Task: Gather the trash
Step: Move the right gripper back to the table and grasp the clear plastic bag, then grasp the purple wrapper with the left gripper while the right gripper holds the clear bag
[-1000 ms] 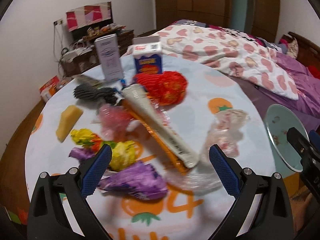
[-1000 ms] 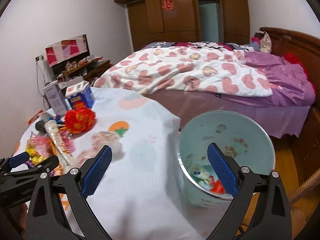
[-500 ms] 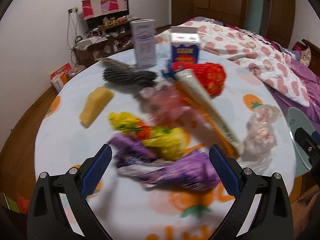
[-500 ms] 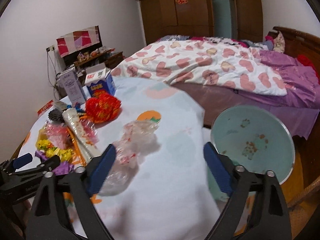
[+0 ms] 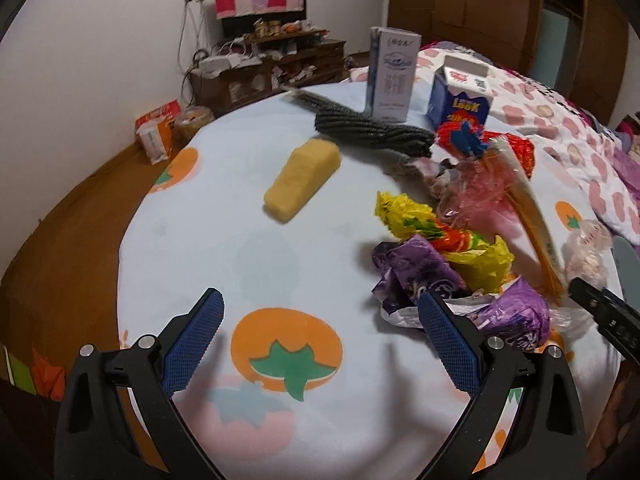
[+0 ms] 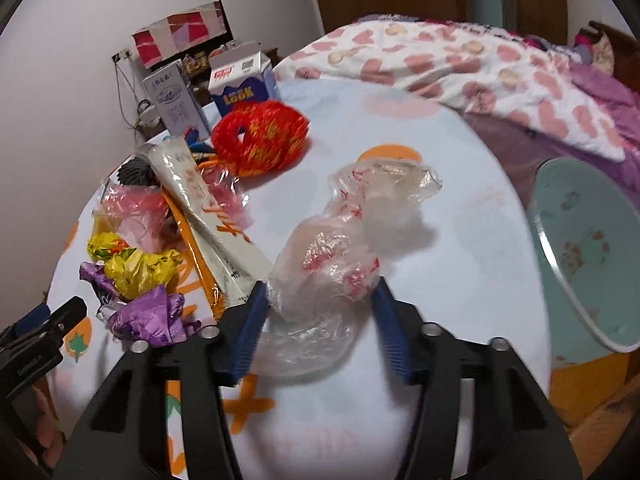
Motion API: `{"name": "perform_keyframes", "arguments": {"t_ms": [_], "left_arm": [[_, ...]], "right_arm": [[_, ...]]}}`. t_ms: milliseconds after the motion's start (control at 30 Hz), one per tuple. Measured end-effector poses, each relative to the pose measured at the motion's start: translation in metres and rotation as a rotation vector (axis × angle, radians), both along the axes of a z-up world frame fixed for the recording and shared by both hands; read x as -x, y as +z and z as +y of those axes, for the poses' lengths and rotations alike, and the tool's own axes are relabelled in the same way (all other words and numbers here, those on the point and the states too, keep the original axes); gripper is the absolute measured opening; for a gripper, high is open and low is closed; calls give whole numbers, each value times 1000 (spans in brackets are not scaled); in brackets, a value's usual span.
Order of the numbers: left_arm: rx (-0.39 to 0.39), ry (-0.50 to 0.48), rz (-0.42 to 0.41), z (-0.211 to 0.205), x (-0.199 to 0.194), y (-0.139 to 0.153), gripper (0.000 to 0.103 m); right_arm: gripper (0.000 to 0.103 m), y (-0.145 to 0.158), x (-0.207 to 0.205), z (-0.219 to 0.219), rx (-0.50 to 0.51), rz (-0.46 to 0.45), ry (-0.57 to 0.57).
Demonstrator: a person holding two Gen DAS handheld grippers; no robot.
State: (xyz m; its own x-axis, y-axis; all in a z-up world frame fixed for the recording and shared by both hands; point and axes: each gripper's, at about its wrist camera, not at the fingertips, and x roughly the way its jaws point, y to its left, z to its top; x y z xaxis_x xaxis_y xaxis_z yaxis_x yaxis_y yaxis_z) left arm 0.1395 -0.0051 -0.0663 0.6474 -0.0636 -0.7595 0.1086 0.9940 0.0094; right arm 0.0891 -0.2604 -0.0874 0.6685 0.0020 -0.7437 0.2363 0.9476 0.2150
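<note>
Right gripper (image 6: 318,306): jaws closing around the clear plastic bag (image 6: 352,248), which lies between the blue pads on the table (image 6: 460,208); firm contact cannot be confirmed. Left gripper (image 5: 320,338): jaws wide apart, empty, above the fruit-print cloth. Purple wrapper (image 5: 416,272) and yellow wrapper (image 5: 472,256) lie just beside its right finger. Pale green bin (image 6: 580,252) stands beside the table.

A: Setting?
B: Home bedroom. Bed (image 6: 460,60) with heart-print quilt beside the round table (image 5: 248,248); wooden wardrobe (image 5: 460,4) at back wall; cluttered low cabinet (image 5: 264,68) past the table's far edge.
</note>
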Motion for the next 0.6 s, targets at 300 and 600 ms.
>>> {"name": "perform_keyframes", "arguments": {"t_ms": [300,600], "left_arm": [[63,-174,16,-33,8,-3,95],[38,-237,85,-63,9,-25,77]], "right_arm": [[34,22,17,-3,0,-109,51],[34,29,35,-10,21,-135,46]]}}
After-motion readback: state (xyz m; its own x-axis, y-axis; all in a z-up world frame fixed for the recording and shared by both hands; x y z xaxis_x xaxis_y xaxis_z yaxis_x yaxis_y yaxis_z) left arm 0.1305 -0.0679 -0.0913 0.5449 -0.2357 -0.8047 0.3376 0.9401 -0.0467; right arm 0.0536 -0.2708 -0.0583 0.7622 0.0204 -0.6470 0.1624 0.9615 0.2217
